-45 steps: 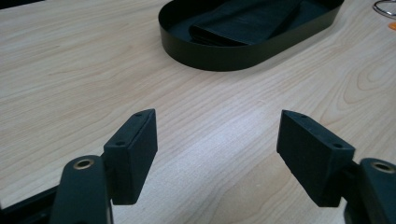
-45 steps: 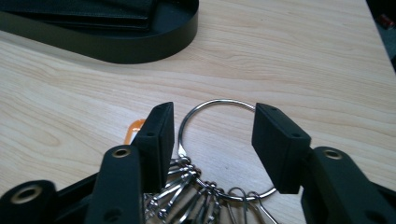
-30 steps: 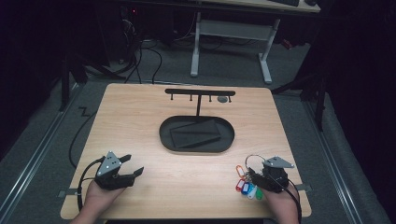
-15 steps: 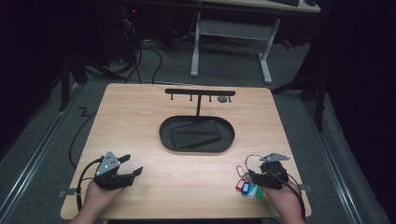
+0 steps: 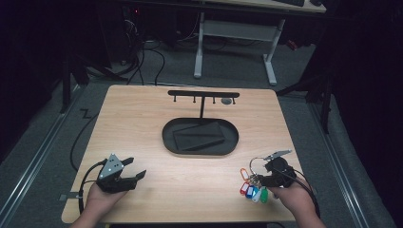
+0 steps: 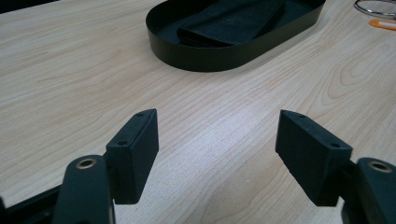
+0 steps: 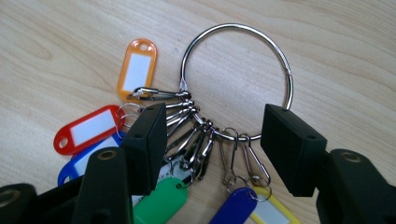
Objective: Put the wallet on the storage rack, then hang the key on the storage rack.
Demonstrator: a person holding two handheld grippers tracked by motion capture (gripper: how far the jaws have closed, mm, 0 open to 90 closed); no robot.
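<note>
The right gripper (image 7: pixel 212 140), jaws spread but just narrowing with nothing pinched, hovers over the key ring (image 7: pixel 238 79) lying on the table (image 5: pixel 157 118) at its near right corner, so it should probably pinch the ring's bare wire, clear of the clips.

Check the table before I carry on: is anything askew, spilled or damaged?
Nothing stands out. The key ring lies flat on the table, its coloured tags fanned out beside the right gripper, whose jaws are open. The black tray sits centred, upright.
</note>
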